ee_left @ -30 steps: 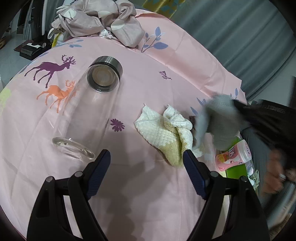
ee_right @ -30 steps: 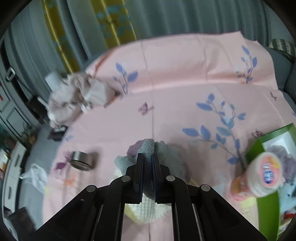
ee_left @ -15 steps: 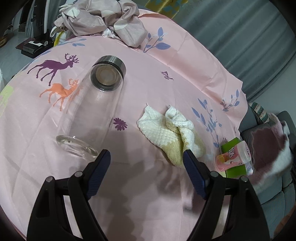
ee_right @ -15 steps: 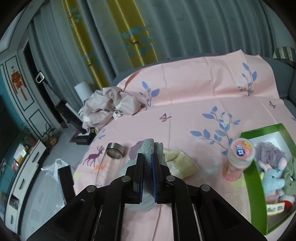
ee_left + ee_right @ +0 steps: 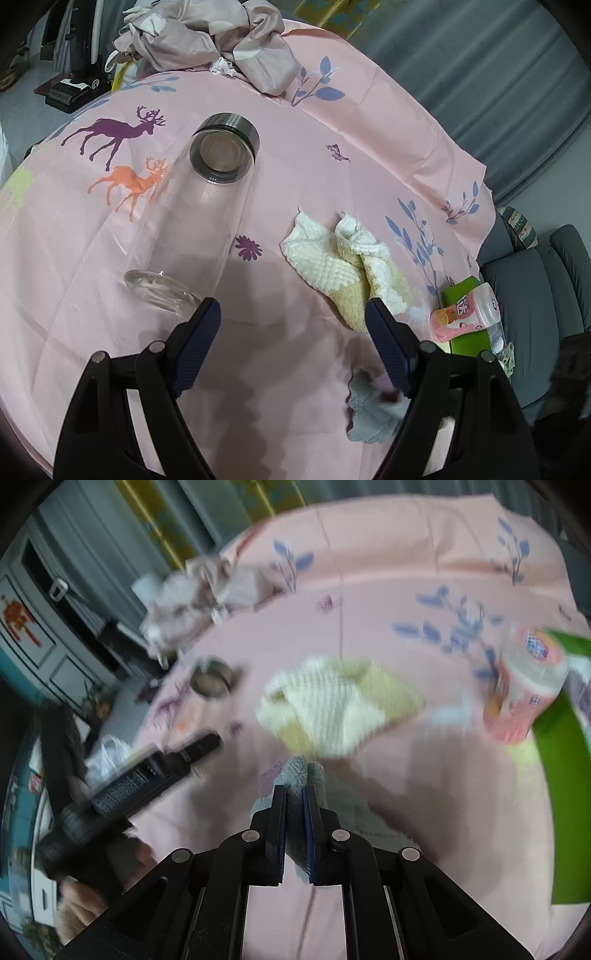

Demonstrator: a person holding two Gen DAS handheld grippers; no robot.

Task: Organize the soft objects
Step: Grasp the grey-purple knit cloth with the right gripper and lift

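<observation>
The left gripper point(image 5: 293, 321) hovers over the pink tablecloth point(image 5: 295, 155) with its jaws spread wide and nothing between them. Ahead of its left finger lies a clear glass bottle point(image 5: 192, 221) on its side, the metal-ringed mouth point(image 5: 223, 153) facing away from the camera. Ahead of its right finger sits the crumpled cream-and-yellow cloth point(image 5: 351, 266), apart from the bottle.

The right gripper point(image 5: 294, 812) is closed — its pads clamp a fold of the grey cloth point(image 5: 295, 775), which bunches up between and beyond the fingertips. In the left wrist view the same grey cloth point(image 5: 369, 413) shows low on the tablecloth, just behind the left gripper's right finger, partly hidden by it. The right wrist view is blurred; whether the cloth rests on the surface there cannot be told.

To the right stands a pink-labelled plastic cup point(image 5: 465, 310) beside the green box point(image 5: 461, 291). The cup appears tilted in both views; its contact with the box wall cannot be confirmed. A heap of mauve fabric point(image 5: 207, 40) lies at the far edge of the table — well apart from both cloths.
</observation>
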